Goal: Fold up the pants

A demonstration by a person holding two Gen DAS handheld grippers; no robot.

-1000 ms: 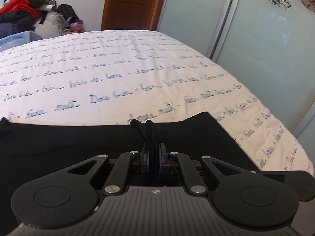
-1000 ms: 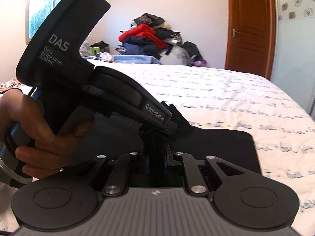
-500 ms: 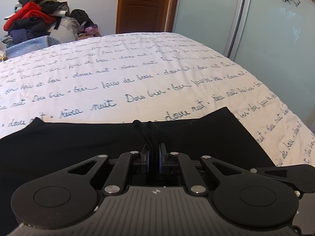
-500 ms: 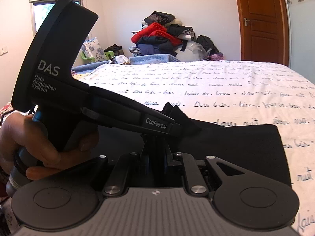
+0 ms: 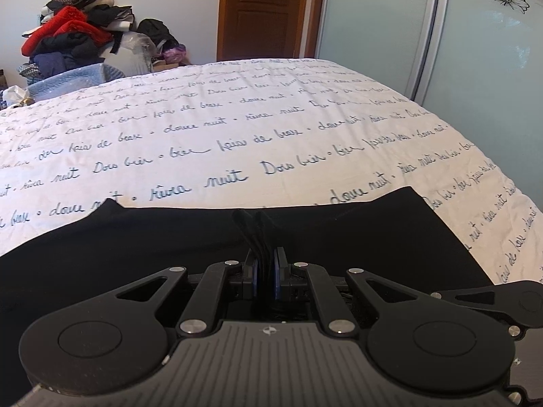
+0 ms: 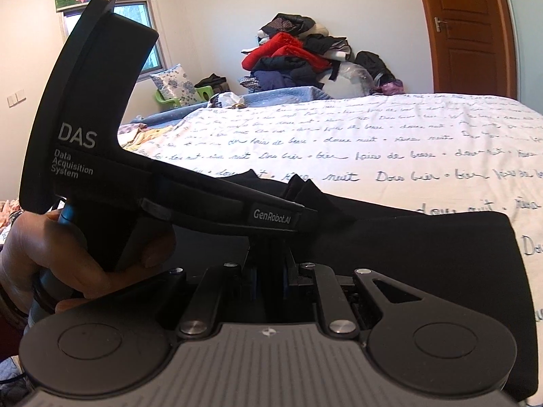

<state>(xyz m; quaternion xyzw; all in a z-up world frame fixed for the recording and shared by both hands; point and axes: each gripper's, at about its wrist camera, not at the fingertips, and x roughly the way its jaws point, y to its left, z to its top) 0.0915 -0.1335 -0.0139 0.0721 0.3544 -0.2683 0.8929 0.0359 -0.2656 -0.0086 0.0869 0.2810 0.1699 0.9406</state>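
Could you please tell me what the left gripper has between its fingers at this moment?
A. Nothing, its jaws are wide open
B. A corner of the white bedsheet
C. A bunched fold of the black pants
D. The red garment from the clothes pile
C: in the left wrist view, the left gripper is closed on a bunched fold of the black pants, which lie on the white bedsheet.

A white bedspread (image 5: 237, 129) printed with blue script covers the bed. Beyond its far edge, a clothes pile (image 6: 295, 57) topped with red rises against the wall. Right of the pile stands a wooden door (image 5: 261, 10), then frosted sliding panels (image 5: 475, 51).
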